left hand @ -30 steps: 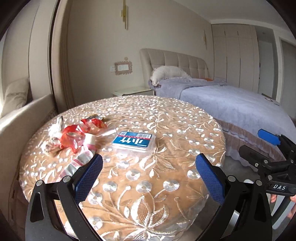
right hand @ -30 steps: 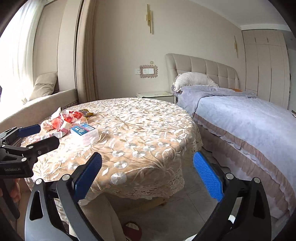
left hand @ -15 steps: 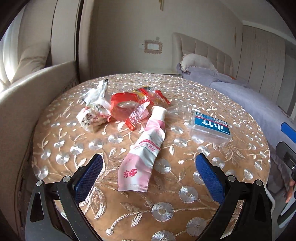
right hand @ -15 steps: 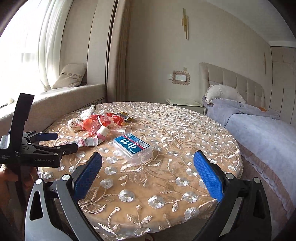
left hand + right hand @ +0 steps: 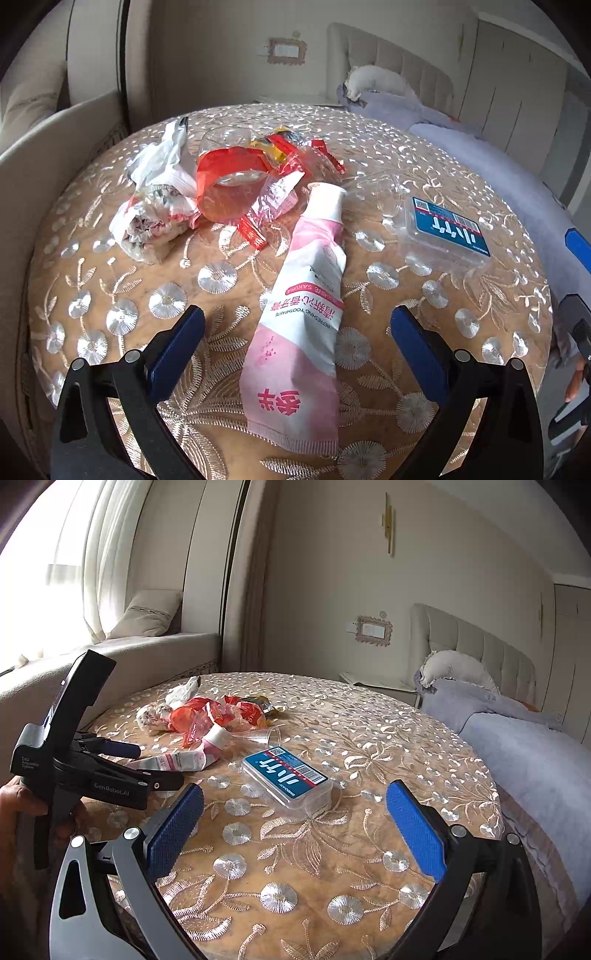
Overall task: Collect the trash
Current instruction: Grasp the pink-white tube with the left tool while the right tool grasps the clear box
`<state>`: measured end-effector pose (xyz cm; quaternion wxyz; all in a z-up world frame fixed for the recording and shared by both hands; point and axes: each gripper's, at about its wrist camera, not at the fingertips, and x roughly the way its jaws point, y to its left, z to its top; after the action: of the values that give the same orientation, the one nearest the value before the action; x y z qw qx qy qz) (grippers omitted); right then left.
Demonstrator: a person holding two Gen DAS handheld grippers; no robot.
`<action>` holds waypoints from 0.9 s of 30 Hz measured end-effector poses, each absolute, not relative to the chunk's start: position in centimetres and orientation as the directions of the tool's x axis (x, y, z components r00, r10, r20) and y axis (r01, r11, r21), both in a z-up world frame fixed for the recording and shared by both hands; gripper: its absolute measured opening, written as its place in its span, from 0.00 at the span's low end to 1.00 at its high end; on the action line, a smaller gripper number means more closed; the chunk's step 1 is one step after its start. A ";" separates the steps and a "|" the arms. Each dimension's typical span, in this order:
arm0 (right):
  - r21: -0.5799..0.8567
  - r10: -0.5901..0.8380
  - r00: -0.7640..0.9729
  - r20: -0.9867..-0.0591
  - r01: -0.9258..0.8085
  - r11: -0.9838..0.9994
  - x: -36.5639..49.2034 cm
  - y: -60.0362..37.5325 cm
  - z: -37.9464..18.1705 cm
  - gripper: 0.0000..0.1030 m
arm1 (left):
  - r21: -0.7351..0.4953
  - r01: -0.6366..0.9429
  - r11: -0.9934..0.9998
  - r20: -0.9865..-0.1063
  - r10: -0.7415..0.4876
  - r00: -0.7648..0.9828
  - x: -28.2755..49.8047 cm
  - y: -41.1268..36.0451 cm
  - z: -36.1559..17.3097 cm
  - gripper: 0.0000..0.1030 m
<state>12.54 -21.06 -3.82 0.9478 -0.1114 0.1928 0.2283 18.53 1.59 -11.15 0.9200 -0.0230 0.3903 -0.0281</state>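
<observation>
A pink toothpaste tube (image 5: 301, 314) lies on the round embroidered table (image 5: 424, 155), its flat end between my open left gripper's (image 5: 297, 343) fingers. Behind it lie red and clear wrappers (image 5: 236, 184) and a crumpled white wrapper (image 5: 155, 206). A clear plastic box with a blue label (image 5: 445, 232) sits to the right. In the right wrist view my open, empty right gripper (image 5: 295, 827) hovers just short of that box (image 5: 288, 779); the tube (image 5: 177, 760), the wrappers (image 5: 210, 712) and the left gripper (image 5: 155, 764) show at left.
A window seat with a cushion (image 5: 147, 616) runs behind the table at left. A bed with a lilac cover (image 5: 535, 738) stands at right, a nightstand (image 5: 376, 681) behind the table. The table's edge (image 5: 495, 812) drops off toward the bed.
Both grippers have moved in over the table. The left one swung left and closer, so the toothpaste tube now lies between its fingers. The right one came nearer the box.
</observation>
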 end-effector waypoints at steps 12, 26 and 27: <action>-0.141 0.384 0.822 -0.420 -0.478 0.867 12.4 -20.8 -4.2 0.96 | 0.023 -0.022 0.999 -0.718 0.032 0.695 18.7 1.1 -10.9 0.47; -0.153 0.402 0.805 -0.437 -0.507 0.848 15.4 -20.2 -4.1 0.96 | -0.001 -0.032 0.999 -0.637 0.024 0.770 15.6 0.5 -7.7 0.04; -0.150 0.405 0.803 -0.438 -0.509 0.848 15.7 -20.1 -4.0 0.96 | -0.029 -0.016 0.999 -0.636 -0.006 0.772 15.5 0.6 -7.6 0.04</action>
<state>15.68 -20.13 -4.01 0.9403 -0.1310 0.1991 0.2429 15.54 0.64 -7.59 0.9411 -0.0164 0.3378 0.0025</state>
